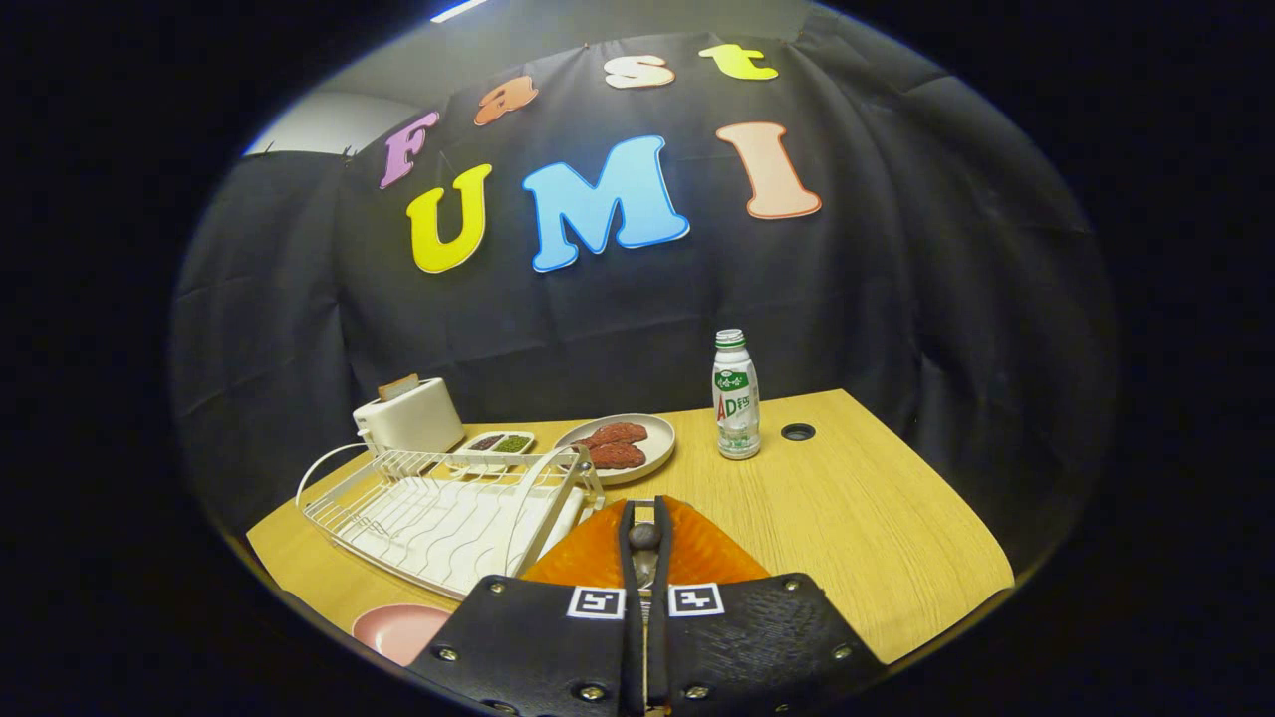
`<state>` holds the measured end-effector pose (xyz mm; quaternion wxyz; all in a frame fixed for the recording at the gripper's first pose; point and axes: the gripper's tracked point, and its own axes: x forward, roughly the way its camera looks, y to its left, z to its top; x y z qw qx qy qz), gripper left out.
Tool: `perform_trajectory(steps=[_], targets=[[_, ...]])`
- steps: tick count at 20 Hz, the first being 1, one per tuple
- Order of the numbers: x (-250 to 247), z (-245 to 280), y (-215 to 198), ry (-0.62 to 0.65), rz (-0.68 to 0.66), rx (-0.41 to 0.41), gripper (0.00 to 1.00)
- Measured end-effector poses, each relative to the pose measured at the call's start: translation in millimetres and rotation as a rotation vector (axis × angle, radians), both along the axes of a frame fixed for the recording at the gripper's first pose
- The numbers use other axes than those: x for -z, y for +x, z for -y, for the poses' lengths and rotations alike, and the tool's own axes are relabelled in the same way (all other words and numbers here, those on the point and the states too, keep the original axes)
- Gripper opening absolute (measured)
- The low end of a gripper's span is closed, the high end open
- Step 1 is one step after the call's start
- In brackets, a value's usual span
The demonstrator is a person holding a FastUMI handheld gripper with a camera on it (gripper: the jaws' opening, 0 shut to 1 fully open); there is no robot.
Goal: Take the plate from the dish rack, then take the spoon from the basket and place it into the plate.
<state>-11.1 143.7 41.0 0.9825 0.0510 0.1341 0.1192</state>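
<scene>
My gripper (644, 518) hangs over the orange basket (697, 553), its two fingers drawn close together. A slim spoon (644, 538) with a dark rounded end is pinched between them, and most of it is hidden by the fingers. The pink plate (396, 629) lies on the wooden table to the left of the gripper, in front of the white wire dish rack (438, 513). The gripper's body covers part of the plate. The rack holds no dishes.
Behind the rack stand a white toaster (410, 416) and a small two-part dish of seasonings (498, 444). A beige plate with red meat (623, 446) and a white drink bottle (735, 395) sit beyond the basket. A cable hole (798, 432) marks the tabletop's far right.
</scene>
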Motion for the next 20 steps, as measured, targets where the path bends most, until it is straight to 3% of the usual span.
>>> perform_trajectory(steps=[12,20], targets=[[-103.7,18.1,-32.9,-0.052,0.045,0.081,0.02],[-153.0,-20.5,-83.5,-0.063,0.094,0.045,0.02]])
